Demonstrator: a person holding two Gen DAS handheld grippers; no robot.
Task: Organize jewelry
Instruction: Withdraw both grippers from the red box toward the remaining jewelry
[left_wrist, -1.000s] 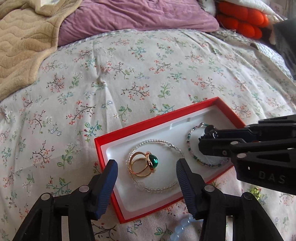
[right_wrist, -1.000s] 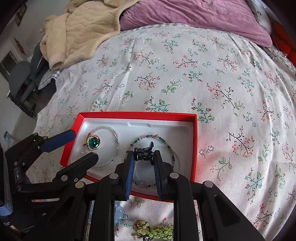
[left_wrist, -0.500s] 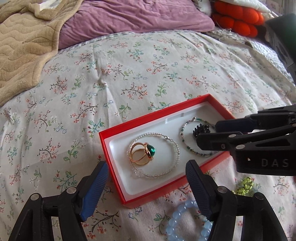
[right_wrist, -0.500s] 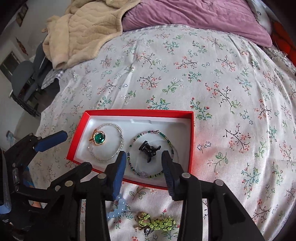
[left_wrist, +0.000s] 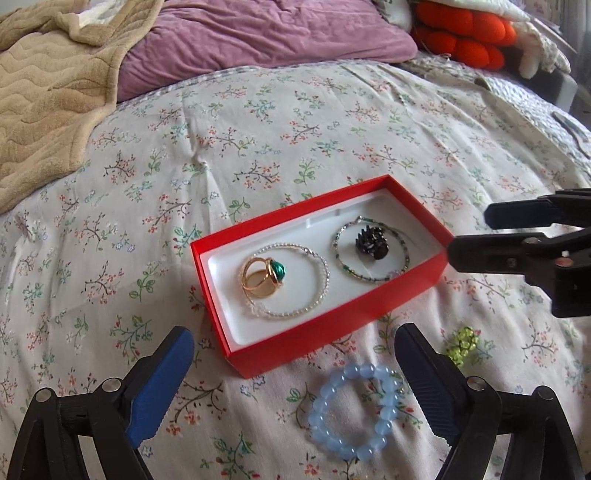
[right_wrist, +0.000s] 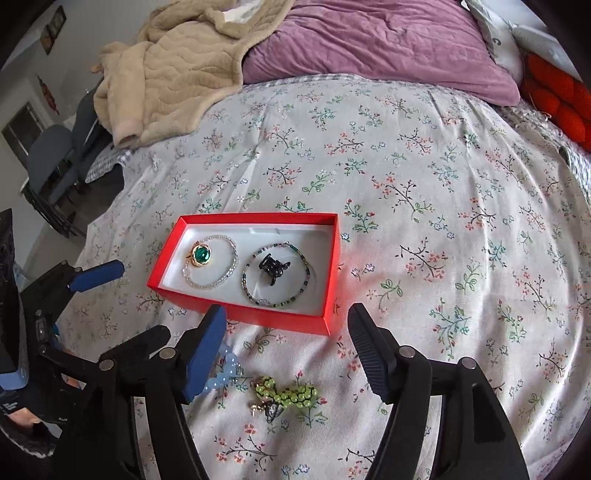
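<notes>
A red jewelry box (left_wrist: 334, 329) (right_wrist: 243, 314) with a white lining lies on the floral bedspread. Inside are a gold ring with a green stone (left_wrist: 264, 275) (right_wrist: 201, 254) within a clear bead bracelet (left_wrist: 317, 295), and a small black hair clip (left_wrist: 371, 242) (right_wrist: 273, 267) within a dark bead bracelet (left_wrist: 400, 266) (right_wrist: 251, 291). A light blue bead bracelet (left_wrist: 351, 410) (right_wrist: 221, 373) and a green bead piece (left_wrist: 463, 341) (right_wrist: 290, 393) lie on the bedspread in front of the box. My left gripper (left_wrist: 293, 362) is open and empty near the blue bracelet. My right gripper (right_wrist: 286, 339) is open and empty above the green piece.
A beige blanket (right_wrist: 173, 70) and a purple pillow (right_wrist: 369, 40) lie at the far end of the bed. An orange cushion (left_wrist: 465, 33) is at the far right. A chair (right_wrist: 48, 155) stands beyond the bed's left edge.
My right gripper let go of the black hair clip inside the dark bracelet, opened wide and drew back. My left gripper also drew back from the box and opened wider.
</notes>
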